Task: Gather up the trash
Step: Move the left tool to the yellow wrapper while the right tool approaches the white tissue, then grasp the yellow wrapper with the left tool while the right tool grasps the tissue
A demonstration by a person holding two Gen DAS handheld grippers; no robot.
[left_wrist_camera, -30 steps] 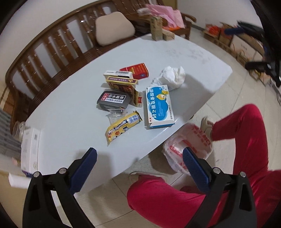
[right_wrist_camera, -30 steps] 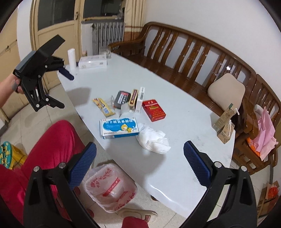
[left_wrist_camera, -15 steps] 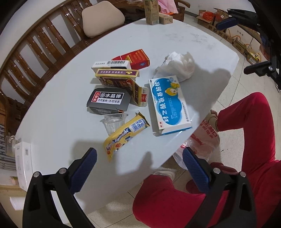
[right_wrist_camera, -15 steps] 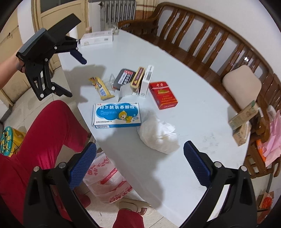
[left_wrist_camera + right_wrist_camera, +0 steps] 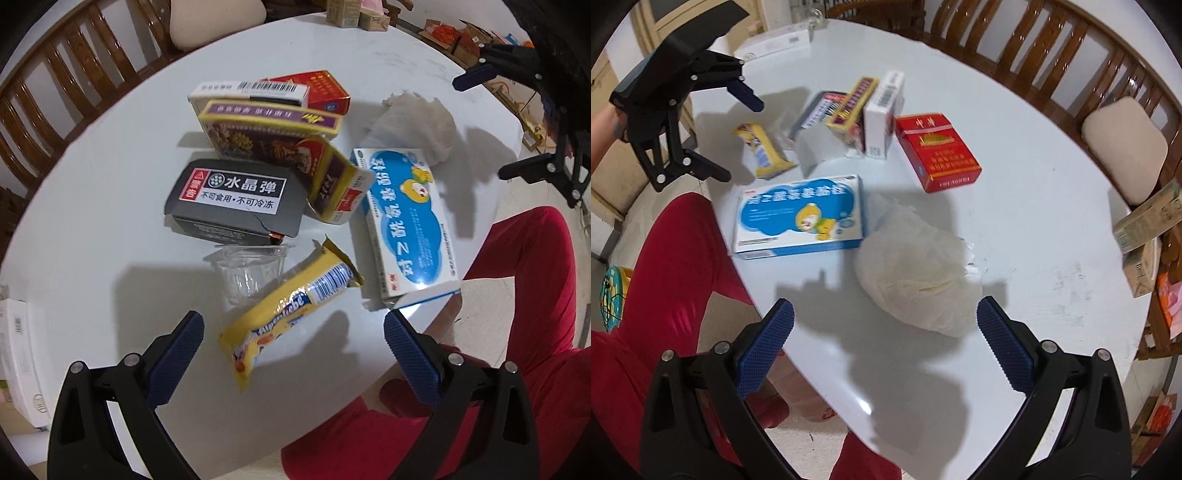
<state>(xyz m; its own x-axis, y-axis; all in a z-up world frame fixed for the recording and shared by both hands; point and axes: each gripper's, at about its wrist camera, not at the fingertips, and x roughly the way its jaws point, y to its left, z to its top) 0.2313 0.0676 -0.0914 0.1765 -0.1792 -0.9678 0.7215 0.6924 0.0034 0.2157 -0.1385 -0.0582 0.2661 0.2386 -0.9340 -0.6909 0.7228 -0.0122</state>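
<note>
Trash lies on a white table: a yellow snack wrapper, a clear plastic cup, a dark grey box, a purple-yellow box, a white barcode box, a red cigarette pack, a blue-white medicine box and a crumpled white tissue wad. My left gripper hovers open just short of the wrapper. My right gripper hangs open over the near side of the tissue wad. Neither holds anything.
A wooden bench with a beige cushion runs behind the table. Cartons stand at the table's far end. A person's red-trousered legs sit by the near edge. A white box lies at the left end.
Both grippers have dropped lower and closer to the table, the left toward the yellow wrapper, the right toward the tissue wad. The plastic bag on the floor has left both views.
</note>
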